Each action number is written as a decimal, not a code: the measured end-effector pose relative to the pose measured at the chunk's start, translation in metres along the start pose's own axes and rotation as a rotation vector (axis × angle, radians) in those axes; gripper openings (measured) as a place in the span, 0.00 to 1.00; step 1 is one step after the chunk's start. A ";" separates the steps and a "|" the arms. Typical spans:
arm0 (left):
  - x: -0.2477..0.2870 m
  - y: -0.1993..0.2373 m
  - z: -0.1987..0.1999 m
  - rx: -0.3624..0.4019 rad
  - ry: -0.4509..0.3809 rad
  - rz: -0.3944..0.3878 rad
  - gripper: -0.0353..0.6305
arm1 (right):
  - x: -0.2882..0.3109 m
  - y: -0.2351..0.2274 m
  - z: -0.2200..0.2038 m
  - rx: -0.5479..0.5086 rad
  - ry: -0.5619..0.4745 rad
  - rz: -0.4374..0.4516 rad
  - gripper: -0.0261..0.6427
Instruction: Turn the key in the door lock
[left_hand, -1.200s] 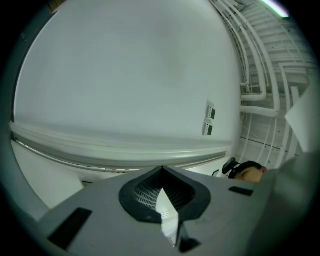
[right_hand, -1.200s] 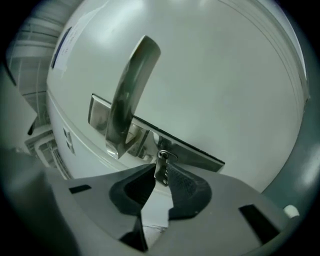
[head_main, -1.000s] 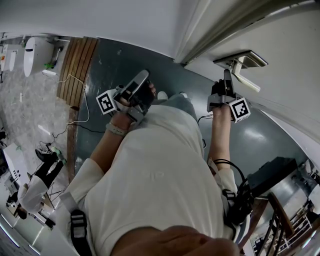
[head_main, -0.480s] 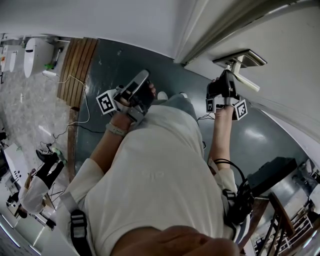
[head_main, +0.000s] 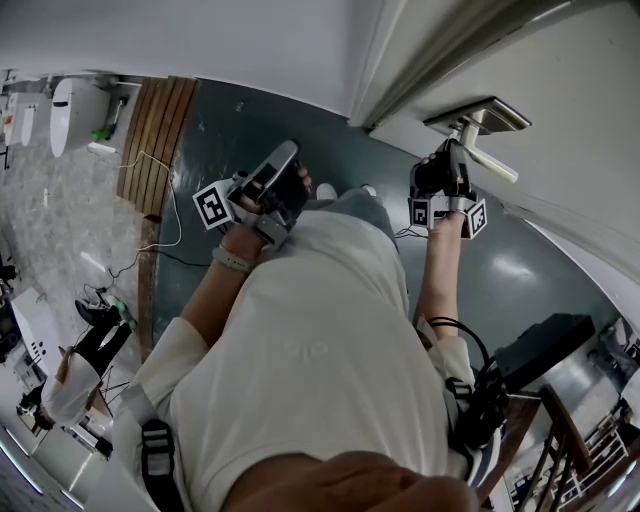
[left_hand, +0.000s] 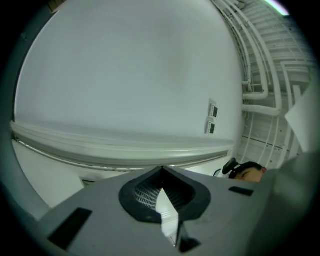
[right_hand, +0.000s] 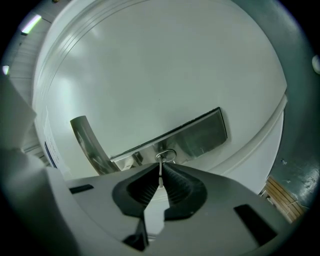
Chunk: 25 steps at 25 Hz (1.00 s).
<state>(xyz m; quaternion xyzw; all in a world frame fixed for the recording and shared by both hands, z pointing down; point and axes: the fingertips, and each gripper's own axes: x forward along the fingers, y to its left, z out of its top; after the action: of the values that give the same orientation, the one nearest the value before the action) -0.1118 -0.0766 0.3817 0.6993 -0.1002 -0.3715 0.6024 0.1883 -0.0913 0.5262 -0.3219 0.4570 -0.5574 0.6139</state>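
Wooden slats (head_main: 155, 140) lie on the grey floor (head_main: 215, 150) at 10 o'clock; a black box (head_main: 545, 345) sits at 4 o'clock, a seated person (head_main: 80, 365) at 8.

No words or numbers can be read. Two small labels (left_hand: 213, 109) on the white wall (left_hand: 125, 75) are too small to make out.

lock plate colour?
Silver, brushed metal lock plate; best in the right gripper view.

My feeds were softly lit and pretty even, with glare on the floor (head_main: 508, 268), dark fisheye corners and a mushy near foreground.
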 end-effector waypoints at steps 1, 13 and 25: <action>0.000 0.000 0.000 0.000 0.001 0.000 0.07 | 0.000 0.000 0.000 -0.001 0.003 0.000 0.10; 0.000 -0.001 -0.001 0.001 -0.005 -0.002 0.07 | 0.001 0.000 -0.004 -0.056 0.038 -0.037 0.10; 0.000 0.009 0.001 -0.007 -0.008 -0.015 0.07 | -0.039 0.021 -0.031 -0.747 0.331 -0.269 0.12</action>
<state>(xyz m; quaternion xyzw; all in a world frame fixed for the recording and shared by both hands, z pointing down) -0.1099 -0.0792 0.3900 0.6966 -0.0959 -0.3791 0.6015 0.1699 -0.0464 0.5033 -0.4849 0.6737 -0.4730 0.2954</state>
